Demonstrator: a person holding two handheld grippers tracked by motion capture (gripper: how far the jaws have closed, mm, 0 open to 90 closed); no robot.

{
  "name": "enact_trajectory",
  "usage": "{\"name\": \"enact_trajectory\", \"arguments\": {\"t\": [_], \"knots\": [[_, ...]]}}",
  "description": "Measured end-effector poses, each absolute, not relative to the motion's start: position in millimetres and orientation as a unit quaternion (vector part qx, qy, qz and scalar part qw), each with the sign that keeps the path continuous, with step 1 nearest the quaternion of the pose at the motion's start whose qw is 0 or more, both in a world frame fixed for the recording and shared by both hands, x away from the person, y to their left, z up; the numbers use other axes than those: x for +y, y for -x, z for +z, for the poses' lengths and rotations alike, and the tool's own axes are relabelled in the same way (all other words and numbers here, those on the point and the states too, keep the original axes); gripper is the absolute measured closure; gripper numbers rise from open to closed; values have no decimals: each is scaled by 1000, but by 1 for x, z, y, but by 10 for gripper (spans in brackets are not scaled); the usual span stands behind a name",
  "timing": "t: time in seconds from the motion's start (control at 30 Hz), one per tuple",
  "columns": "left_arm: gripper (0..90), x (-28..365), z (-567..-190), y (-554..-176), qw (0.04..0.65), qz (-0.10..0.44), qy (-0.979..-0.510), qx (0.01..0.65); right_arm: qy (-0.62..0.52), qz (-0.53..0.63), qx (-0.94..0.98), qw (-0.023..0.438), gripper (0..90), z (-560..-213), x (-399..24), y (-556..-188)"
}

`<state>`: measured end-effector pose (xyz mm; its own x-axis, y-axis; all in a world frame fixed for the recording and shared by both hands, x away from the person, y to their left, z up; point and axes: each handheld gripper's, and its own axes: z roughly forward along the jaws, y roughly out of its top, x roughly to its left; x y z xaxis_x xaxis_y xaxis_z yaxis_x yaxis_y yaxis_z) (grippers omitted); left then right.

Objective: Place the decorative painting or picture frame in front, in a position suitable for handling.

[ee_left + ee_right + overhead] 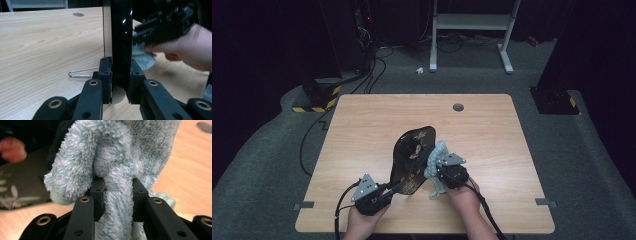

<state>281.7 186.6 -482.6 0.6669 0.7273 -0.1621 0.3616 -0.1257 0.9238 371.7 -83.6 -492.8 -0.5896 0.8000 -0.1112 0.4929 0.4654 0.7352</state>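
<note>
High view shows the left gripper (393,187) clamping the tilted black tray (413,156) while the right gripper (435,170) squeezes a fluffy cloth (435,161); hard wiping could twist the tray loose.

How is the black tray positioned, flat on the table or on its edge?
On its edge. The black tray stands upright, clamped by the left gripper, with the table beneath it.

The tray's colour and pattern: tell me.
Glossy black tray with a floral design; clearest in the high view.

Between the left tongs (119,82), a glossy black lacquered tray (413,157); in the right tongs (117,200), a fluffy pale-blue cloth (112,157); beneath, matt wood-grain tabletop (362,125); tongs matt black plastic.
</note>
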Motion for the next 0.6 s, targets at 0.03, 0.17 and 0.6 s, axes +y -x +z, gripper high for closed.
{"name": "enact_trajectory", "arguments": {"t": [0.03,0.17,0.6], "knots": [[772,186,-483,-281,547,167,-731,373,-389,336,827,227,698,-494,-83,-370],[772,186,-483,-281,547,168,-729,375,-374,338,835,218,698,-496,-78,-360],[774,187,-483,-281,548,165,-728,377,-335,348,851,205,696,-493,-60,-330]]}}
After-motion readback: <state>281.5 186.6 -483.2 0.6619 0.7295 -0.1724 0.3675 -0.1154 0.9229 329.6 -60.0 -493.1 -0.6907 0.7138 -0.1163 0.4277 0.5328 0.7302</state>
